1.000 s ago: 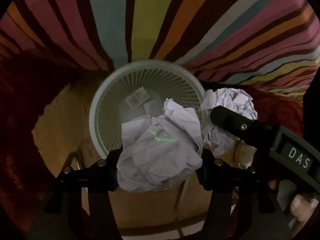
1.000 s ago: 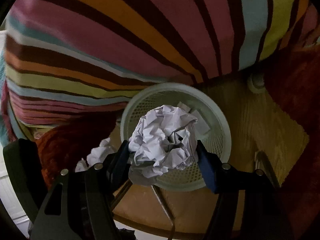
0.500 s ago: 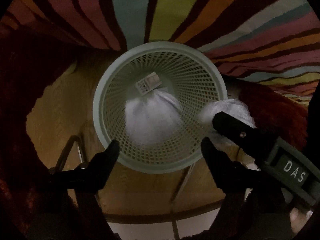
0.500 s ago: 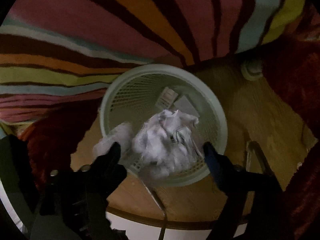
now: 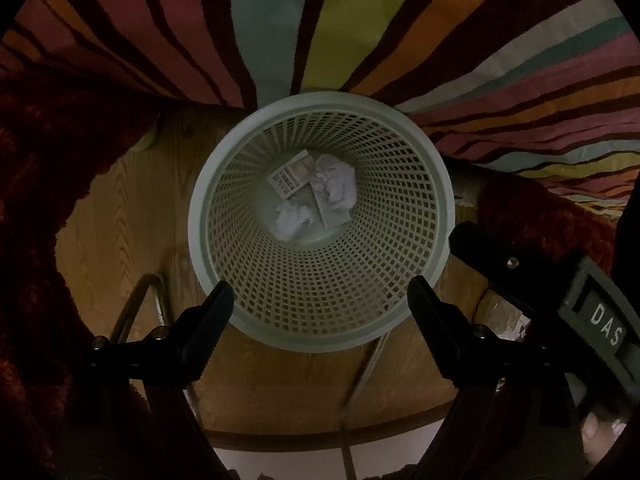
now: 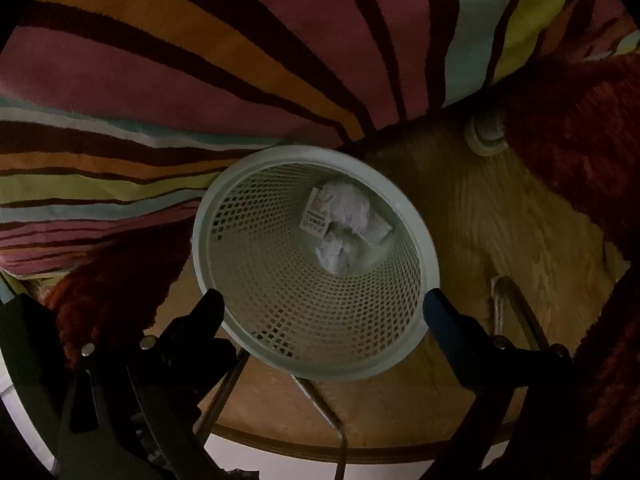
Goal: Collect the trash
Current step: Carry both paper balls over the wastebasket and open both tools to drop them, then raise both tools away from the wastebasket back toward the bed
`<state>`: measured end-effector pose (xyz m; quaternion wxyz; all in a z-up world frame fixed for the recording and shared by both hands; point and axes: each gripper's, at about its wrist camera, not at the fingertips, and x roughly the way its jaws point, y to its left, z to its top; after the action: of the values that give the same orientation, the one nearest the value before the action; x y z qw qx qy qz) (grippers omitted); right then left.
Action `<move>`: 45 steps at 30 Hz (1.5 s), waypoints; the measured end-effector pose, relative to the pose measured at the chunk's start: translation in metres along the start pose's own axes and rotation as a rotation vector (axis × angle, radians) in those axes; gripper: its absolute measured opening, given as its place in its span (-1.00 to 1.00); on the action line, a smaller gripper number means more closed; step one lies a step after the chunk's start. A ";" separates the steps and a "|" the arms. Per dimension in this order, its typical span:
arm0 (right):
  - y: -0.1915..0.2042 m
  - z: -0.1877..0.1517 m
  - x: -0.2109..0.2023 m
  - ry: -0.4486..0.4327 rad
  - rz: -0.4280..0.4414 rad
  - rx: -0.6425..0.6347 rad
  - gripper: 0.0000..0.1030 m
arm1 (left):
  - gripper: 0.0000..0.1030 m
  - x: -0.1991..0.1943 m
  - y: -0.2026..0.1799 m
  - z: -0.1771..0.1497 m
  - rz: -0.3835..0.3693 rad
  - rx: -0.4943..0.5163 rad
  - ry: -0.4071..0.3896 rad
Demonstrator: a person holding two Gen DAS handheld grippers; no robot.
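Observation:
A pale green mesh wastebasket (image 5: 436,184) stands on a wooden floor, seen from above; it also shows in the right wrist view (image 6: 416,216). At its bottom lie two crumpled white paper balls (image 5: 336,184) (image 5: 292,220) and a printed packet (image 5: 290,178); they show in the right wrist view as paper balls (image 6: 348,204) (image 6: 338,250) and packet (image 6: 314,216). My left gripper (image 5: 320,294) is open and empty above the basket's near rim. My right gripper (image 6: 322,304) is open and empty above the near rim too; its body appears at the right of the left wrist view (image 5: 540,284).
A striped multicoloured cloth (image 5: 360,20) hangs behind the basket. Dark red shaggy fabric (image 5: 36,200) lies on both sides. Metal tube legs (image 5: 140,300) cross the wooden floor (image 5: 132,208) near me. A round white fitting (image 6: 486,136) sits on the floor at the back.
Both grippers opened and let go of their crumpled paper balls, which fell to the bottom of the basket. Both grippers now hang empty over the rim.

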<state>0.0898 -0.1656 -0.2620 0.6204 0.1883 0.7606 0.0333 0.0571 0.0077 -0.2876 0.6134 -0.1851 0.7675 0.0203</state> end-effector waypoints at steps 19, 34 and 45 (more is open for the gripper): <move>-0.020 -0.003 -0.019 -0.061 0.044 0.086 0.85 | 0.67 -0.016 0.009 -0.004 -0.025 -0.034 -0.055; 0.005 -0.021 -0.070 -0.251 0.041 -0.057 0.85 | 0.67 -0.062 0.006 -0.014 -0.055 0.016 -0.238; 0.032 -0.042 -0.160 -0.697 -0.025 -0.296 0.85 | 0.67 -0.132 -0.010 -0.028 0.005 0.166 -0.556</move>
<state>0.0829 -0.1813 -0.0941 0.8628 0.0873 0.4930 0.0694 0.0580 0.0258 -0.1532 0.8132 -0.1198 0.5695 0.0087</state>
